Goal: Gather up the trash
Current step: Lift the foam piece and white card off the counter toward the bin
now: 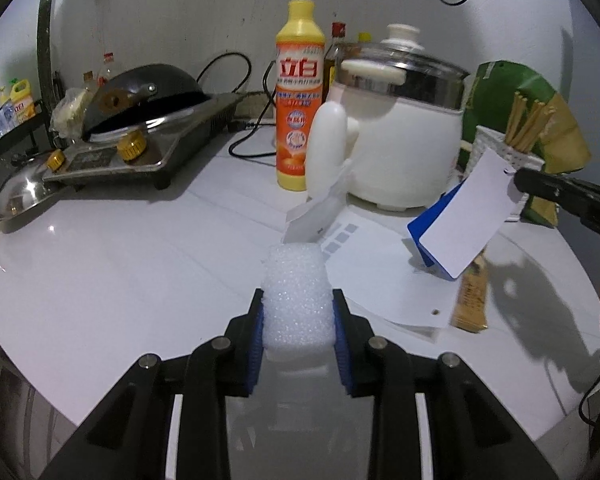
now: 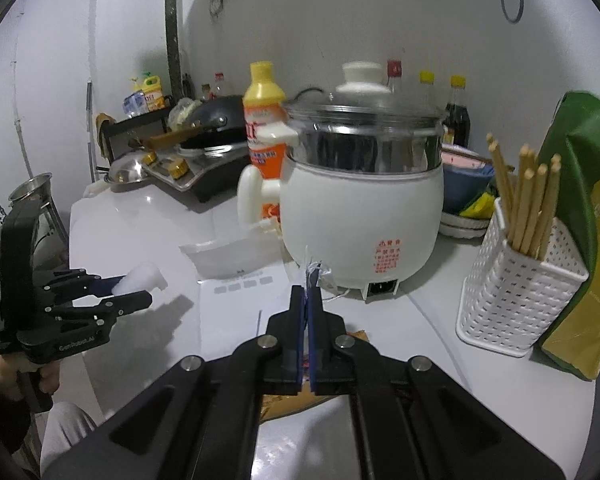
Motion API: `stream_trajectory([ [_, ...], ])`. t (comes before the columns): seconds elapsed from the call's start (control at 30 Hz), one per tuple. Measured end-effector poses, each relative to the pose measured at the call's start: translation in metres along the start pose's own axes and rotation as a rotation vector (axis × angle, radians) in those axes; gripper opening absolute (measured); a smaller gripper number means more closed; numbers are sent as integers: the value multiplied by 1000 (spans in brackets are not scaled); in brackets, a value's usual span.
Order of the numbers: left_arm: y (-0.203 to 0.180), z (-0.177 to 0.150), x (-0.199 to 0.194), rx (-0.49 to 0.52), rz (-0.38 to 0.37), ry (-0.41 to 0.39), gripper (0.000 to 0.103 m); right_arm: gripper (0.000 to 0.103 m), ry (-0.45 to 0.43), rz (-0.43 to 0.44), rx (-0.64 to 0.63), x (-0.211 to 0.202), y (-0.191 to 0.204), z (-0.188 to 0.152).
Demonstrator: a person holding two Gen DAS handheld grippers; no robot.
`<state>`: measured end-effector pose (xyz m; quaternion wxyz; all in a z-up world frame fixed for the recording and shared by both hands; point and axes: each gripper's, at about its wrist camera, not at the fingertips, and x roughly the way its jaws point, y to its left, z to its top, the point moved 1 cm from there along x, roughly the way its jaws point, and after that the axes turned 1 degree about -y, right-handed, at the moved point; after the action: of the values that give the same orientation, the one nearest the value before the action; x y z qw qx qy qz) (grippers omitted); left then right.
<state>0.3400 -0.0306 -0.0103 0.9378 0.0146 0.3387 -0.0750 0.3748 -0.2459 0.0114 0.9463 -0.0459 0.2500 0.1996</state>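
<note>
White foam is sitting squeezed between the blue pads of the left gripper (image 1: 298,316): the foam block (image 1: 296,300) is being pinched at its sides and carried clear of the counter (image 1: 120,272), so this piece of trash is already in hand rather than lying loose. The right gripper (image 2: 307,308) is clenching flat on thin card tags (image 1: 466,226), a white one over a blue one, gripping them by one corner so that they are hanging free and tilted above the counter; seen along its own fingers, only their thin edge and a bit of string are showing between the closed pads.

More litter is waiting below. A clear plastic bag (image 2: 228,258) is lying beside the white electric pot (image 2: 360,208), a sheet of printed paper (image 2: 240,308) is lying flat in front of the pot, and a brown wrapper (image 1: 470,300) is resting on the counter at the paper's edge. The dish soap bottle (image 1: 299,96), the chopstick holder (image 2: 516,296) and the stove (image 1: 140,148) are standing well back as kitchen things, not rubbish.

Judging by both grippers being full, a drop-off is probably coming before the rest; no bin is showing in either view.
</note>
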Motion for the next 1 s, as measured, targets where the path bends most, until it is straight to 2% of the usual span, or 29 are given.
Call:
stream_trajectory([
  [0.47, -3, -13, -50, -5, -15, -53, 29, 1, -90, -29, -16, -63, 19, 7],
  [1.0, 8, -45, -103, -17, -19, -102, 29, 1, -106, 14, -95, -94, 70, 4],
])
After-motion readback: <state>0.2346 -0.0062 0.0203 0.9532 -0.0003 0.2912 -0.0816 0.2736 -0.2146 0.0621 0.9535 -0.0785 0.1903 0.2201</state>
